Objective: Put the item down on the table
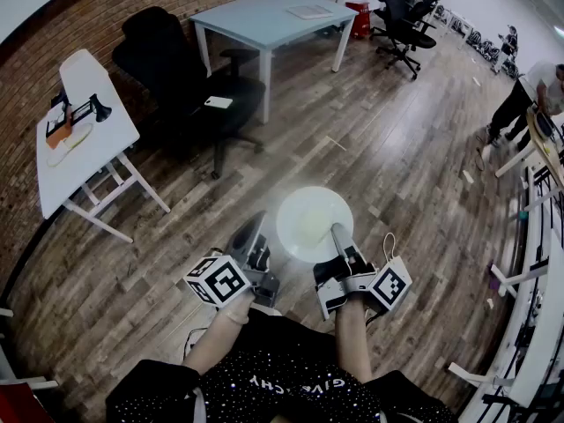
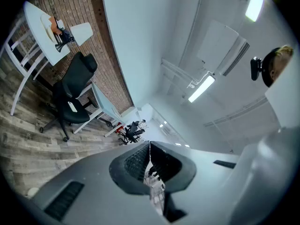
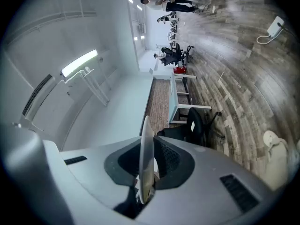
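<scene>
A round white plate (image 1: 308, 221) hangs over the wooden floor in front of me. My right gripper (image 1: 337, 233) is shut on its near right rim. In the right gripper view the plate (image 3: 146, 149) shows edge-on, standing upright between the two dark pads of that gripper (image 3: 147, 175). My left gripper (image 1: 256, 228) is just left of the plate, shut and empty. In the left gripper view its jaws (image 2: 150, 154) meet with nothing between them. A light blue table (image 1: 263, 16) stands at the far side, and a white table (image 1: 104, 136) at the left.
A black office chair (image 1: 189, 91) with a white phone on its seat stands between the two tables. More chairs (image 1: 401, 20) sit at the back. A person (image 1: 527, 95) bends over at the far right, by white benches (image 1: 546, 315) along the right edge.
</scene>
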`<act>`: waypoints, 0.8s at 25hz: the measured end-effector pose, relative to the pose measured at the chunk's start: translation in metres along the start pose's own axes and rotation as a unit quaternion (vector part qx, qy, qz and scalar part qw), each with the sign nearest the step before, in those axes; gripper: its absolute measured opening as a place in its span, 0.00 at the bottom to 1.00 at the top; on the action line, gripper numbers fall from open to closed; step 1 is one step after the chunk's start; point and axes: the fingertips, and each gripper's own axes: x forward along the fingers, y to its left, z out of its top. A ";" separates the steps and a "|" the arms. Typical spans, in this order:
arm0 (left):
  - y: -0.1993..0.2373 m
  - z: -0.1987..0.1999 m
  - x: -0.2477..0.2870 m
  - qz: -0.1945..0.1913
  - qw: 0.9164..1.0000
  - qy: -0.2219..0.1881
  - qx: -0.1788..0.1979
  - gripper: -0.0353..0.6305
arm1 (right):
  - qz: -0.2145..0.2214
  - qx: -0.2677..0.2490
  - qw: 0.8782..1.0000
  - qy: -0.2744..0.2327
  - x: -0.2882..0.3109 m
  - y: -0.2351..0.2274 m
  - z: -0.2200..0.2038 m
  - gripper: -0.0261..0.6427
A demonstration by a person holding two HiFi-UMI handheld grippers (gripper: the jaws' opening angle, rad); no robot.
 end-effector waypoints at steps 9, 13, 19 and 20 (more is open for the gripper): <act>0.023 -0.010 0.057 0.003 1.000 0.014 -0.013 0.07 | -0.008 -0.005 1.000 -0.012 0.032 -0.023 0.047 0.09; 0.038 0.001 0.101 0.002 1.000 0.018 -0.018 0.07 | -0.012 0.000 1.000 -0.018 0.066 -0.030 0.074 0.09; 0.053 0.028 0.185 -0.011 1.000 0.026 -0.013 0.07 | -0.002 -0.002 1.000 -0.019 0.133 -0.031 0.121 0.09; 0.056 0.033 0.200 -0.012 0.999 0.029 -0.012 0.07 | 0.000 0.000 1.000 -0.019 0.146 -0.032 0.129 0.09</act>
